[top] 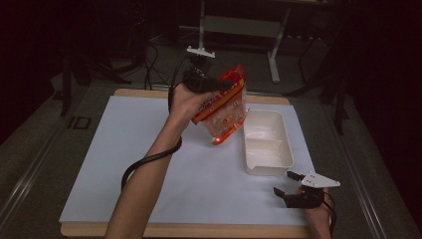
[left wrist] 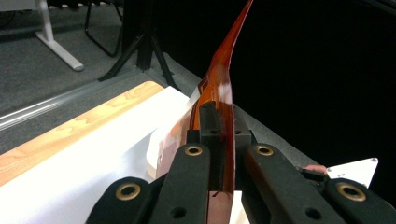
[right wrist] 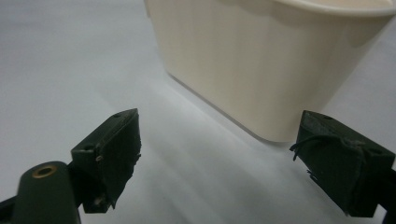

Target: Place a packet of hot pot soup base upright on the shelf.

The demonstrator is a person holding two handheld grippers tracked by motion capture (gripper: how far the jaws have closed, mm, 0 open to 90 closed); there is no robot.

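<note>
**While one gripper lifts a snack bag, the other waits by the tub**

As seen from the high view, the left gripper [top: 225,85] is held up above the far middle of the white sheet [top: 124,164] that covers the wooden table [top: 199,230]. Its jaws are clamped on the upper edge of an orange-and-clear snack bag [top: 225,110], which hangs tilted in the air, its lower end just beside the far left corner of a cream plastic tub [top: 288,152]. The left gripper view shows the bag's [left wrist: 219,88] thin orange edge pinched tight between the two black jaws.

Near the table's front right corner, the right gripper [top: 288,183] sits low with its jaws spread wide apart, holding nothing. The right gripper view shows the tub's [right wrist: 243,65] rounded corner close ahead, between the parted jaws.
</note>
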